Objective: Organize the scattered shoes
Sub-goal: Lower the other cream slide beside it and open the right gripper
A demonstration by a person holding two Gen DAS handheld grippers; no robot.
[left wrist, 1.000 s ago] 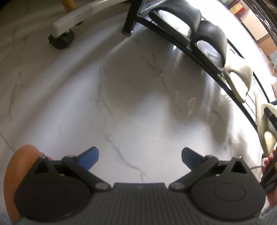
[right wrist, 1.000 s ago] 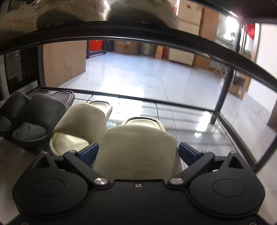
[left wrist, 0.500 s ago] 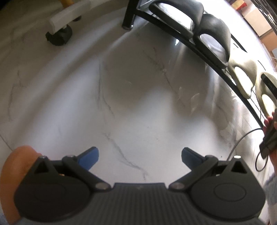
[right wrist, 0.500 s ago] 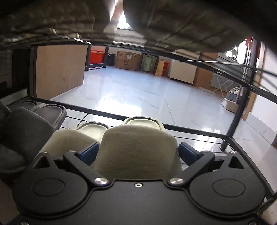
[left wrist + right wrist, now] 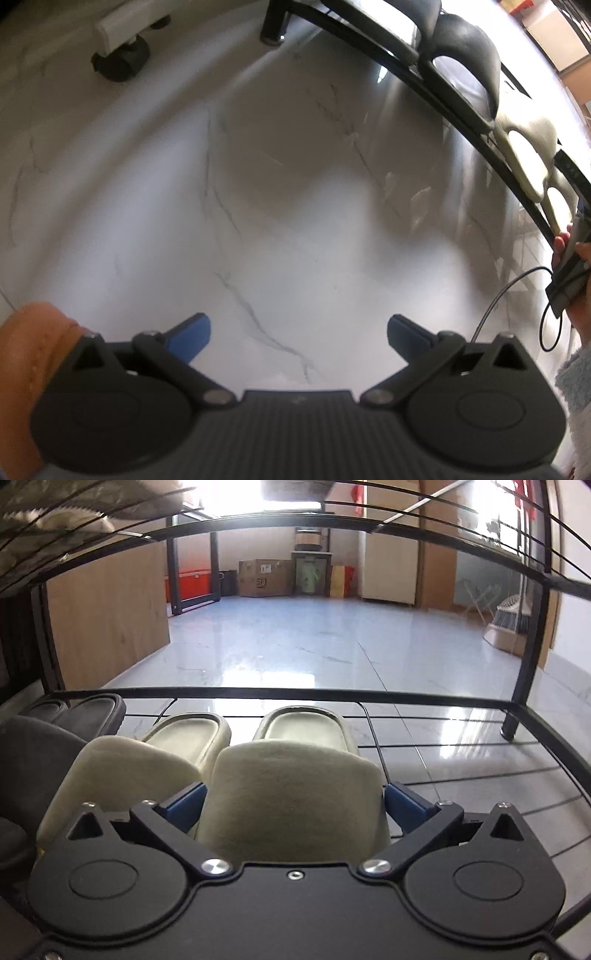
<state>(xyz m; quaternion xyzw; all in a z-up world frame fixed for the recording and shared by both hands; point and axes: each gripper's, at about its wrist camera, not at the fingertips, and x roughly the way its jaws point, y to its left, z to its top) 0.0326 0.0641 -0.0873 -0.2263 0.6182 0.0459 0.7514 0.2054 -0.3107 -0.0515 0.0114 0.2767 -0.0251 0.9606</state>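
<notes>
On the rack shelf (image 5: 461,753), two slippers (image 5: 295,794) sit side by side at lower centre, with another pair (image 5: 40,753) at lower left.

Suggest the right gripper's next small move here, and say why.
Probably open the right gripper and back out: the cream slipper it clamps already sits on the rack shelf, level with its mate.

both tools are black with blue pads (image 5: 192,334), silver screws (image 5: 216,866), a thin black cable (image 5: 517,295).
</notes>
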